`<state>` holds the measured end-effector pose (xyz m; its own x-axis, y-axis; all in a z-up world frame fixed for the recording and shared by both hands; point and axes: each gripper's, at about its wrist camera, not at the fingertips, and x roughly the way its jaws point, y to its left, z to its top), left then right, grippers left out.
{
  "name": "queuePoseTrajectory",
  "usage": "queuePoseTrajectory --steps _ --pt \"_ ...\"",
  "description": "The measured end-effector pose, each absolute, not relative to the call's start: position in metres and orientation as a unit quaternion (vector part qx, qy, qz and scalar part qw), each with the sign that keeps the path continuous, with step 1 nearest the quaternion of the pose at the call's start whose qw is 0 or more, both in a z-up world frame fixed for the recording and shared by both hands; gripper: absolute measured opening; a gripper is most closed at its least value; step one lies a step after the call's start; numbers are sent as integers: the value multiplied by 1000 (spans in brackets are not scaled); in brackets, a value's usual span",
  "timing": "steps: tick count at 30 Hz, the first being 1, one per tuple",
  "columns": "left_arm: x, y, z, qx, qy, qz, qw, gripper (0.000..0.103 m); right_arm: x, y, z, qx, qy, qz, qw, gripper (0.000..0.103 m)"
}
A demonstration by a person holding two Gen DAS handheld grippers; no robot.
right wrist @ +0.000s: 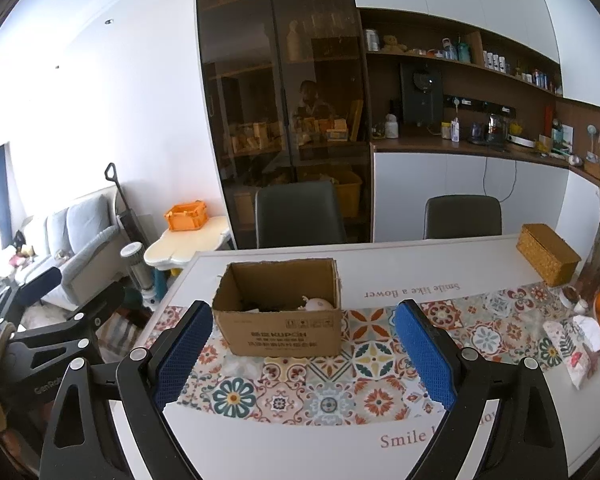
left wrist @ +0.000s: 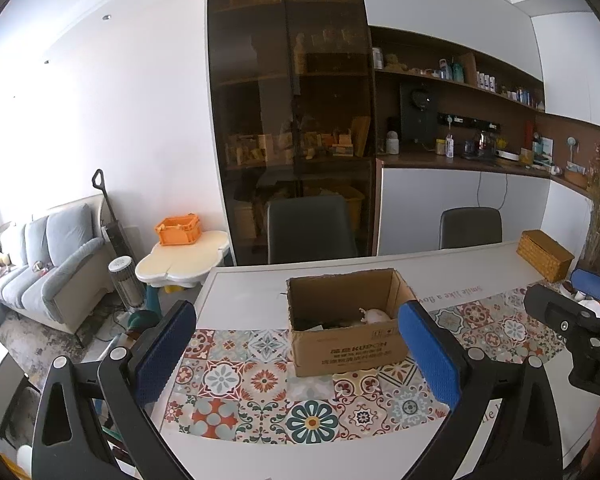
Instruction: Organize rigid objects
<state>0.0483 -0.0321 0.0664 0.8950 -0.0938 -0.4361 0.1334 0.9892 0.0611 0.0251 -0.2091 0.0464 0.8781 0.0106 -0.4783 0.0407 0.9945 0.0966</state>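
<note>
Cardboard box (left wrist: 347, 320), holding a pale object among dark items, is seen at 12 o'clock mid-tabletop (left wrist: 260, 452), presumably as the collection bin, while left tool (left wrist: 300, 356) and right tool (right wrist: 303, 356) are held wide open, empty, short of it.

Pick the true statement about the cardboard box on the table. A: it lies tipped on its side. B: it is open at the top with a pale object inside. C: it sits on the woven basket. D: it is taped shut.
B: the cardboard box stands upright on the patterned table mat, its top open, and a pale object shows inside; the woven basket sits apart, toward the far right corner.
</note>
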Motion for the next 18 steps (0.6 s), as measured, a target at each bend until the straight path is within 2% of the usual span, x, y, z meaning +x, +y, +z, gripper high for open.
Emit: queuePoseTrajectory --steps 18 --pt "45 -30 73 43 220 -63 972 103 23 -207 48 52 249 -5 967 93"
